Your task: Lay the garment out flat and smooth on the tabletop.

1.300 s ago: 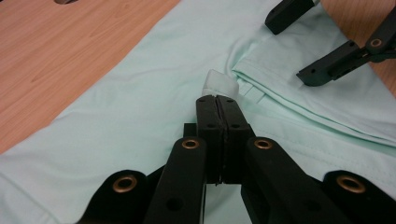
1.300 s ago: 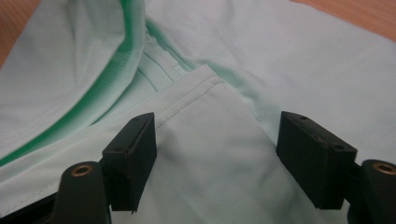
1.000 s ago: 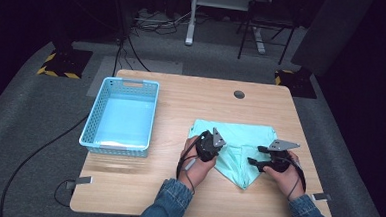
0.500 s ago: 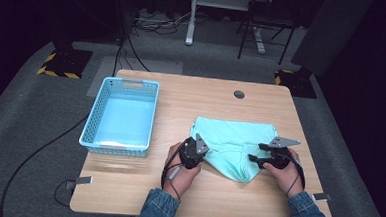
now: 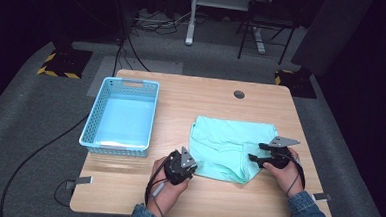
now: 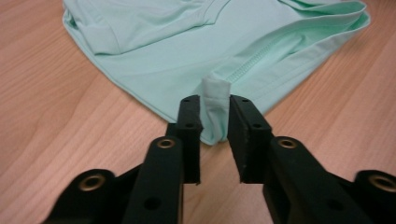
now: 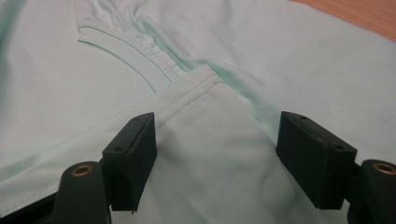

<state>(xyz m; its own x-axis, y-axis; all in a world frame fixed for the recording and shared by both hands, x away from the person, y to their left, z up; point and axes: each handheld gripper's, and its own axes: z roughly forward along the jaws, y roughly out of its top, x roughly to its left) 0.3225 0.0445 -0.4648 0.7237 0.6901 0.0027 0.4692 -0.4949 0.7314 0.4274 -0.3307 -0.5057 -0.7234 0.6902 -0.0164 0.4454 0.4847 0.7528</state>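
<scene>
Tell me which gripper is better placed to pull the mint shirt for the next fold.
Probably the left. The left gripper is shut on a pinched fold at the near edge of the mint shirt. The right gripper stands open over the cloth, gripping nothing.

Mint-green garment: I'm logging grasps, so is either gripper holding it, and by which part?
The left gripper pinches the mint-green garment at its near hem edge; the right gripper is open over it.

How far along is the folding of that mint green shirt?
Partly done: the mint shirt lies in a compact folded shape on the table. In hand: the left claw pinches a fold at its edge, while the right claw stands open over the cloth. Probably left: the remaining folds, perhaps the blue basket.
</scene>
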